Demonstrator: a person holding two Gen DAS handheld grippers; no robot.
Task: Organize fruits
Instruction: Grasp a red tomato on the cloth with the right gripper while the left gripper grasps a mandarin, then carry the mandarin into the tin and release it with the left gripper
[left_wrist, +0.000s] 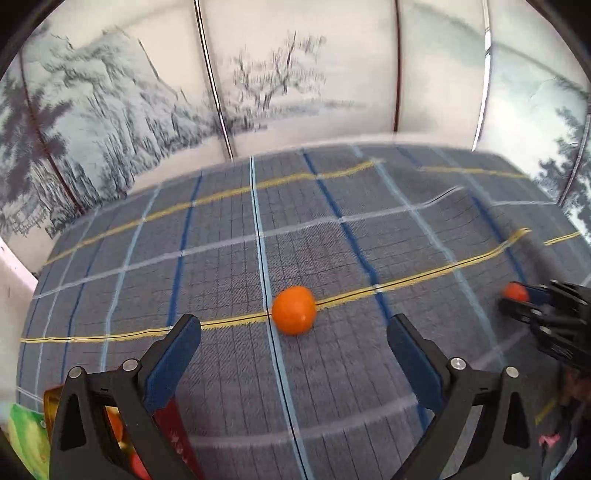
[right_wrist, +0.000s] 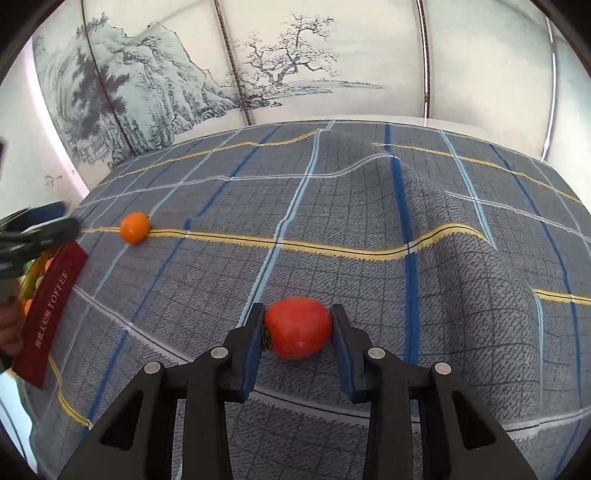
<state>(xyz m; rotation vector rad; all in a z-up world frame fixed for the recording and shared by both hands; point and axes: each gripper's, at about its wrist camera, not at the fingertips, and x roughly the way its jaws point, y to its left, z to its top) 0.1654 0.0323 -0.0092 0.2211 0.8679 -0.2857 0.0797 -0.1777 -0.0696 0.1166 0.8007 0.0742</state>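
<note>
Your right tool (right_wrist: 297, 325) is clamped on the red tomato (right_wrist: 297, 328): both blue pads touch its sides, and the fruit sits low against the blue-grey plaid cloth (right_wrist: 369, 206), on the near part of the counter. Your left tool (left_wrist: 293, 332) stands wide open, its two fingers spread either side of the orange (left_wrist: 294, 310), which lies just beyond their tips without touching either. That orange rests on a yellow stripe of the cloth, well to the left of the tomato. At the near left edge a dark red box (right_wrist: 48, 306) lettered TOFFEE holds several small fruits, partly hidden behind your left tool. The cloth rises in a fold toward the far right. Behind the counter stands a painted landscape screen (right_wrist: 280, 66).
</note>
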